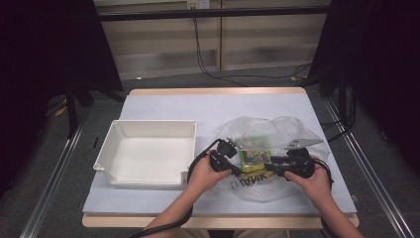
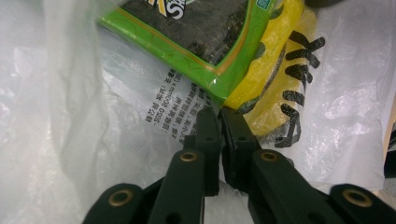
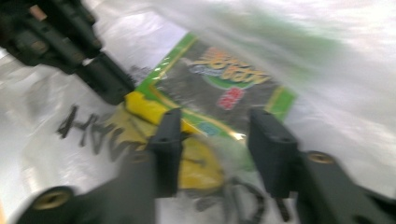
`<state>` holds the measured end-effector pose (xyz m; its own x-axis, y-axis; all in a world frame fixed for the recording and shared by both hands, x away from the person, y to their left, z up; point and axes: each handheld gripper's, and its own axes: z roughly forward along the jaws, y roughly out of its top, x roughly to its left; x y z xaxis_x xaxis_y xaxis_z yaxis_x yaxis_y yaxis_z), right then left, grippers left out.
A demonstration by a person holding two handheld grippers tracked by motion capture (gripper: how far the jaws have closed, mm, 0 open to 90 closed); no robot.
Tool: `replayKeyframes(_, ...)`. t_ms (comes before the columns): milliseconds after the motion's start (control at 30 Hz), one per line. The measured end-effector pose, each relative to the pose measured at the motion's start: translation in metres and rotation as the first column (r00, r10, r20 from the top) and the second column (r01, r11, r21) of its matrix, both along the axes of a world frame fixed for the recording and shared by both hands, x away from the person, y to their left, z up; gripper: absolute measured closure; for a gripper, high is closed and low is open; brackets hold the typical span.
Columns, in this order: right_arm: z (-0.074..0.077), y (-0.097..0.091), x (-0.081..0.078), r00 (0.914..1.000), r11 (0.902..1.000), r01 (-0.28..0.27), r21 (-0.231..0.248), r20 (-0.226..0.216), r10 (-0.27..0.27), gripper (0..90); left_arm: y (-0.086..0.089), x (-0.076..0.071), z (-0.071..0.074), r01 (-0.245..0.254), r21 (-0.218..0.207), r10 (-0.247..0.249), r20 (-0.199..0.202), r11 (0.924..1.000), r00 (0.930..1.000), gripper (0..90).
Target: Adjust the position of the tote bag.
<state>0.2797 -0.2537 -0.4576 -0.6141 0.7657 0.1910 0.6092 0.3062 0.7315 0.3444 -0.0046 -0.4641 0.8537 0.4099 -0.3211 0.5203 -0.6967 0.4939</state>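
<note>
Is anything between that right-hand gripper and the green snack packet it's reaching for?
Yes. The green packet lies inside the clear plastic bag, whose film covers it. The right gripper, jaws apart, faces the packet through that film. The left gripper is shut on the bag's edge.

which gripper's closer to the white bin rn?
Left. The left gripper sits just off the right wall of the white bin, jaws shut on the clear plastic bag. The right gripper is farther right, beyond the green snack packet, jaws open.
</note>
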Motion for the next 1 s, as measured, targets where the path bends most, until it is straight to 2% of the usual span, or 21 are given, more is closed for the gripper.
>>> replayKeyframes(33, -0.002, 0.002, 0.0, 0.9998, 0.9998, -0.02, 0.004, -0.007, 0.02, 68.7, 0.0, 0.001, 0.0, 0.006, 0.003, -0.006, 0.0, 1.0, 1.0, 84.7)
replayKeyframes(100, -0.006, 0.004, -0.002, 0.9981, 0.9983, -0.057, -0.006, -0.021, 0.057, 75.8, 0.001, 0.001, 0.001, -0.001, -0.001, 0.001, 0.001, 1.0, 1.0, 81.6)
replayKeyframes(133, -0.011, 0.006, -0.004, 0.996, 0.9966, -0.08, -0.018, -0.04, 0.08, 83.4, 0.003, 0.002, 0.003, -0.032, -0.028, 0.032, -0.007, 0.9991, 0.9995, 71.9)
replayKeyframes(167, -0.011, 0.006, -0.004, 0.996, 0.9966, -0.08, -0.018, -0.04, 0.08, 83.4, 0.003, 0.002, 0.003, -0.032, -0.028, 0.032, -0.007, 0.9991, 0.9995, 70.9)
replayKeyframes(233, -0.018, 0.007, -0.007, 0.9916, 0.9931, -0.114, -0.03, -0.065, 0.111, 89.6, 0.006, 0.005, 0.006, -0.034, -0.052, 0.034, -0.014, 0.9981, 0.9993, 68.0)
replayKeyframes(300, -0.02, 0.007, -0.008, 0.9905, 0.992, -0.122, -0.034, -0.069, 0.119, 90.0, 0.006, 0.005, 0.01, -0.056, -0.071, 0.056, -0.008, 0.9959, 0.9984, 64.5)
replayKeyframes(433, -0.023, 0.006, -0.01, 0.9897, 0.992, -0.122, -0.031, -0.079, 0.12, 90.0, 0.0, 0.002, 0.011, -0.061, -0.093, 0.061, -0.003, 0.9938, 0.9981, 61.1)
replayKeyframes(467, -0.023, 0.006, -0.01, 0.9898, 0.9925, -0.119, -0.03, -0.083, 0.116, 90.0, 0.0, 0.002, 0.01, -0.038, -0.086, 0.039, 0.007, 0.9956, 0.9992, 61.4)
replayKeyframes(500, -0.023, 0.006, -0.01, 0.9899, 0.9929, -0.115, -0.029, -0.086, 0.112, 89.9, -0.002, 0.001, 0.008, -0.043, -0.093, 0.043, 0.003, 0.9948, 0.9991, 61.4)
replayKeyframes(533, -0.023, 0.006, -0.01, 0.99, 0.9929, -0.116, -0.029, -0.085, 0.113, 89.2, -0.003, 0.001, 0.007, -0.035, -0.086, 0.035, 0.003, 0.9957, 0.9994, 62.6)
replayKeyframes(567, -0.023, 0.006, -0.01, 0.9904, 0.9941, -0.107, -0.022, -0.091, 0.104, 88.8, -0.003, -0.001, 0.005, -0.05, -0.084, 0.05, -0.002, 0.9952, 0.9988, 63.5)
replayKeyframes(633, -0.022, 0.006, -0.01, 0.9896, 0.9937, -0.11, -0.023, -0.096, 0.107, 89.5, -0.002, -0.003, 0.003, -0.037, -0.089, 0.036, -0.01, 0.9954, 0.9993, 67.9)
replayKeyframes(700, -0.023, 0.006, -0.009, 0.9898, 0.9941, -0.106, -0.023, -0.098, 0.104, 89.8, 0.0, -0.005, 0.001, -0.013, -0.069, 0.013, -0.007, 0.9975, 0.9999, 72.1)
replayKeyframes(833, -0.022, 0.007, -0.009, 0.9903, 0.9949, -0.099, -0.017, -0.099, 0.097, 88.3, 0.0, -0.008, -0.004, -0.006, -0.058, 0.005, -0.019, 0.9983, 0.9998, 76.3)
replayKeyframes(1000, -0.014, 0.008, -0.007, 0.9944, 0.9972, -0.074, 0.012, -0.074, 0.075, 79.6, -0.001, -0.011, -0.005, -0.001, -0.055, 0.0, -0.018, 0.9985, 0.9998, 78.7)
